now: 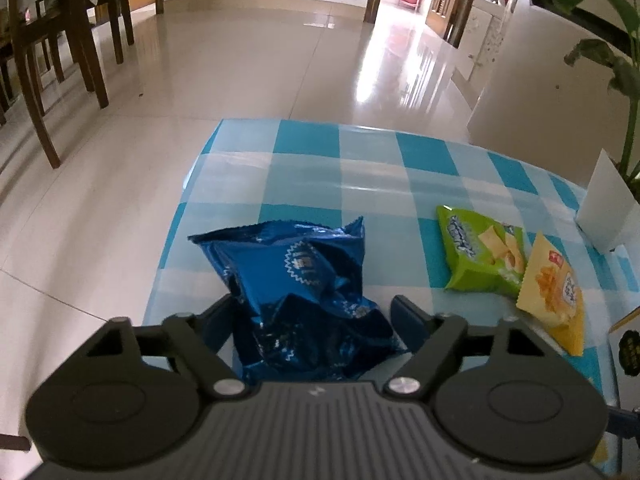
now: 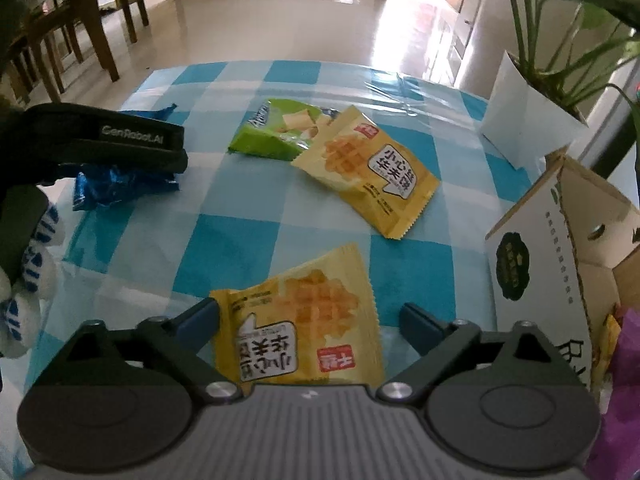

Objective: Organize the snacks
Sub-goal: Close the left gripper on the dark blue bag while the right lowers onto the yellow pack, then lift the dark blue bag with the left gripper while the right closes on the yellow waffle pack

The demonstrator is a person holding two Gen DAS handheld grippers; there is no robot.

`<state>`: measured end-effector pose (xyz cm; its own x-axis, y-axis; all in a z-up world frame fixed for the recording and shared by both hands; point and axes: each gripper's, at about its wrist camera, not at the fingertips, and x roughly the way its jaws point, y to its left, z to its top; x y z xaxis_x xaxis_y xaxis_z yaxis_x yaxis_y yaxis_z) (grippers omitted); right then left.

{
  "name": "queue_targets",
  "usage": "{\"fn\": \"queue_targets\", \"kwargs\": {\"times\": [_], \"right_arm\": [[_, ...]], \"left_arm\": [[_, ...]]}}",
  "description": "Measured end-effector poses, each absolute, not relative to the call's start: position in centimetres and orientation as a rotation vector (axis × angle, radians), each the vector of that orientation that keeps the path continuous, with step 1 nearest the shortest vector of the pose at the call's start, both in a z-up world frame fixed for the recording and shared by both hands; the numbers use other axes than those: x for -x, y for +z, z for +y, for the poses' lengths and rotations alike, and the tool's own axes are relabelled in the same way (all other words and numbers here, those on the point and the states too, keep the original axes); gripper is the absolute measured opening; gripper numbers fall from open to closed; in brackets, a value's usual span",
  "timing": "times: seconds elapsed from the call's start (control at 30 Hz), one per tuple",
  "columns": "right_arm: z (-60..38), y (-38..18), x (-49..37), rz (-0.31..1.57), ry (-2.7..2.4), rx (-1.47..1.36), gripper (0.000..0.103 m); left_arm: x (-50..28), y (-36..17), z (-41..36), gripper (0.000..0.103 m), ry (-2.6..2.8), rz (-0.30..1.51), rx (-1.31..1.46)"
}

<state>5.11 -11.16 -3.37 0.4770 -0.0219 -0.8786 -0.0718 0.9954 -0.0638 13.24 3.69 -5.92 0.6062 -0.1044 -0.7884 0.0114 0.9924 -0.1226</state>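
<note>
Four snack packets lie on the counter (image 2: 256, 236), its glossy cloth checked blue and white: nearest, a flat yellow waffle packet (image 2: 300, 320) sits between the wide-open jaws of the right gripper (image 2: 310, 316), its left blue pad just touching the edge. Further left, the left gripper (image 1: 310, 316) straddles a crumpled, shiny blue foil bag (image 1: 296, 292), though whether both pads press it I cannot tell. Beyond lie one green packet (image 2: 276, 130) overlapped by a second yellow waffle packet (image 2: 368, 168), with a cardboard box (image 2: 560, 248) and white plant pot (image 2: 524, 120) crowding the right.
</note>
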Motion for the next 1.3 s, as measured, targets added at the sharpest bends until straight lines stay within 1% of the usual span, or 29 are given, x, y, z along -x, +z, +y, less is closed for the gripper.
{"fn": "queue_targets", "kwargs": {"times": [0.1,0.17,0.2,0.23,0.67,0.73,0.87,0.9,0.93,0.97,1.0,1.07,1.1,1.3], "right_arm": [[-10.8,-3.0,-4.9,1.060,0.053,0.114,0.078],[-10.7,-2.8,-4.8,1.057,0.066,0.115,0.072],[-10.6,-2.7,-4.7,1.050,0.061,0.114,0.067],[-10.8,-2.5,-4.7,1.048,0.064,0.106,0.064],[-11.9,-0.8,-5.0,1.011,0.058,0.018,0.050],[-11.8,-0.5,-5.1,1.002,0.061,0.015,0.037],[-12.2,-0.5,-5.2,1.012,0.074,-0.022,0.039],[-12.5,-0.5,-5.2,1.010,0.073,-0.036,0.044],[-12.8,-0.3,-5.1,1.002,0.071,-0.055,0.053],[-13.1,-0.1,-5.1,0.997,0.072,-0.076,0.059],[-13.5,0.0,-5.1,0.994,0.077,-0.099,0.068],[-13.8,0.1,-5.1,0.993,0.066,-0.111,0.077],[-13.8,-0.1,-5.1,0.997,0.057,-0.107,0.083],[-12.1,-2.4,-5.1,1.067,0.086,-0.029,0.088]], "left_arm": [[-13.0,-5.7,4.2,0.071,-0.074,0.916,0.127],[-12.9,-5.6,4.4,0.070,-0.080,0.917,0.137],[-12.9,-5.6,4.4,0.069,-0.082,0.918,0.134],[-12.8,-5.5,4.4,0.069,-0.082,0.917,0.130],[-11.3,-3.2,3.8,0.069,-0.121,0.879,0.141],[-10.9,-2.8,3.8,0.069,-0.121,0.871,0.144],[-10.4,-2.2,4.0,0.069,-0.117,0.861,0.150],[-10.4,-2.2,4.1,0.069,-0.118,0.861,0.153],[-10.3,-2.1,4.2,0.069,-0.120,0.860,0.155],[-10.2,-2.1,4.2,0.069,-0.120,0.858,0.154],[-10.2,-2.0,4.2,0.069,-0.121,0.855,0.154],[-10.3,-1.9,4.2,0.069,-0.119,0.851,0.155],[-10.3,-1.9,4.2,0.069,-0.118,0.850,0.156],[-10.2,-1.9,4.0,0.069,-0.124,0.849,0.158]]}}
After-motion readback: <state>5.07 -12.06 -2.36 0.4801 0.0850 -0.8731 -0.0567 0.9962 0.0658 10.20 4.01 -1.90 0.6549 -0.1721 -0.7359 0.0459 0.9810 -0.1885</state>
